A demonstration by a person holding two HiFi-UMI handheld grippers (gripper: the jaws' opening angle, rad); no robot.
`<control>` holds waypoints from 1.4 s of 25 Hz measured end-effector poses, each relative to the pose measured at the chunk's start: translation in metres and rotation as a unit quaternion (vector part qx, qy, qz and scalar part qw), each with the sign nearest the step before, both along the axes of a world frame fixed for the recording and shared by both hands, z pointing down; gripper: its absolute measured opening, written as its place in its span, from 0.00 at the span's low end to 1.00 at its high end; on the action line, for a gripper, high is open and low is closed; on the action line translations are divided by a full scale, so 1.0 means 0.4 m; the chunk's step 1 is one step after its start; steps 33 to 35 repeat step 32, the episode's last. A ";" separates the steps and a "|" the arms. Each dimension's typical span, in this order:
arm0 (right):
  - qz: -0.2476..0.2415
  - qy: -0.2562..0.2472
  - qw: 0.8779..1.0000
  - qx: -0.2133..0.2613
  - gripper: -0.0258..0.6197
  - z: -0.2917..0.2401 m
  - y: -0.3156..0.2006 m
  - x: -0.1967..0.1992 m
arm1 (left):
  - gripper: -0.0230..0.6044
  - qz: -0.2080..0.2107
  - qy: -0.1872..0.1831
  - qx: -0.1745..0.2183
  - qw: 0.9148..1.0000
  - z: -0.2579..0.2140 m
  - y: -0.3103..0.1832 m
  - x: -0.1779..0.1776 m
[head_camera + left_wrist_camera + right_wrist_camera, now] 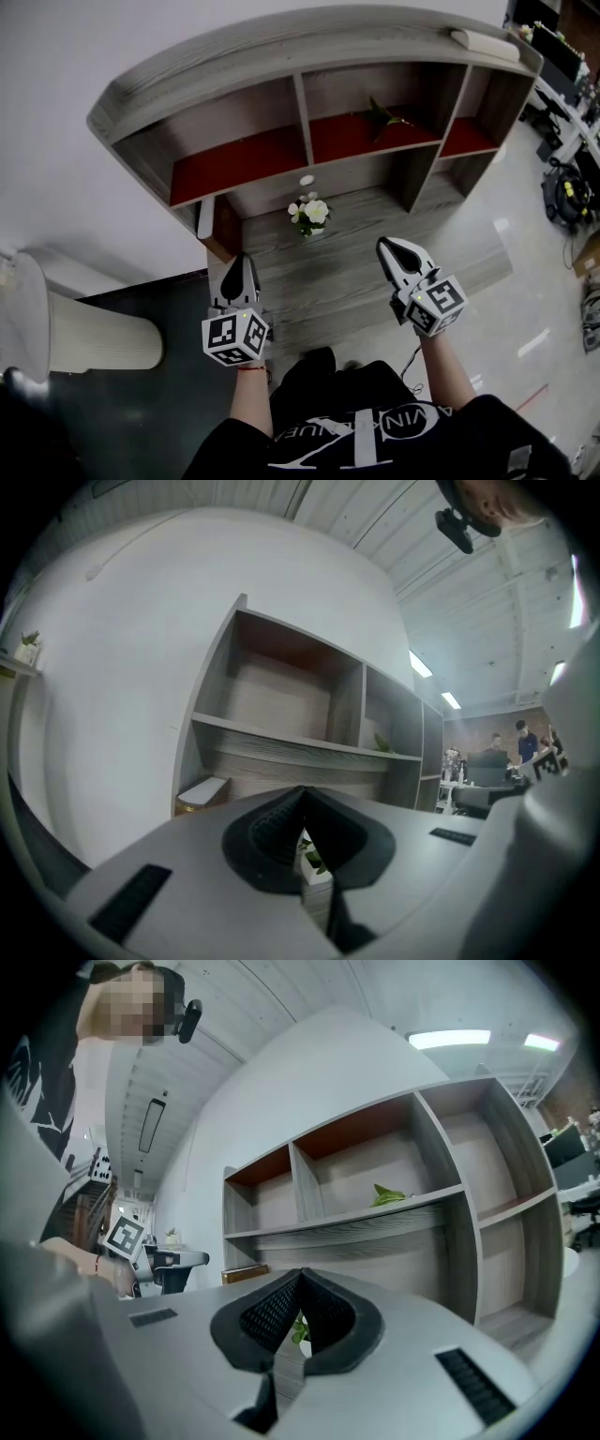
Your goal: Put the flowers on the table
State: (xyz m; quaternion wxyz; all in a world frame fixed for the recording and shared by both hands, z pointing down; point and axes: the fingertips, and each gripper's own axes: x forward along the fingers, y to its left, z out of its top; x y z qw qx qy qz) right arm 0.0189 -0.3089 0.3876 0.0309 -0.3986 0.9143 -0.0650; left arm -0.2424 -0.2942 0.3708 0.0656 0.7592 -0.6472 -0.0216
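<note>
A small bunch of white flowers with green leaves in a white pot [309, 216] stands on the wooden table top under the shelves. A loose green sprig [384, 117] lies on the red middle shelf, also seen as a leafy sprig [389, 1194] in the right gripper view. My left gripper [242, 261] is held in front of the table, left of the flowers, jaws shut and empty. My right gripper [387, 247] is held to their right, also shut and empty. Pot and leaves [314, 862] show through the gap under the left jaws; green leaves [300, 1332] show under the right jaws.
The grey shelf unit [305, 103] rises behind the table. A flat white box [204, 217] leans at the table's left end, and a small white round thing [307, 180] is on the back panel. A white cylinder [94, 333] stands at left. Desks and people [506, 752] are far right.
</note>
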 end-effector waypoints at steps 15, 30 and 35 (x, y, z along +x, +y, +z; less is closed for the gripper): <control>0.005 -0.006 1.000 0.009 0.05 -0.018 -0.018 -0.004 | 0.04 0.002 -0.008 0.003 1.000 -0.006 -0.022 -0.009; 0.010 -0.012 1.000 -0.001 0.05 -0.004 -0.039 -0.009 | 0.04 0.001 -0.003 -0.007 1.000 0.008 -0.042 -0.026; 0.010 -0.015 1.000 -0.002 0.05 -0.003 -0.046 -0.009 | 0.04 0.001 -0.002 -0.007 1.000 0.010 -0.047 -0.027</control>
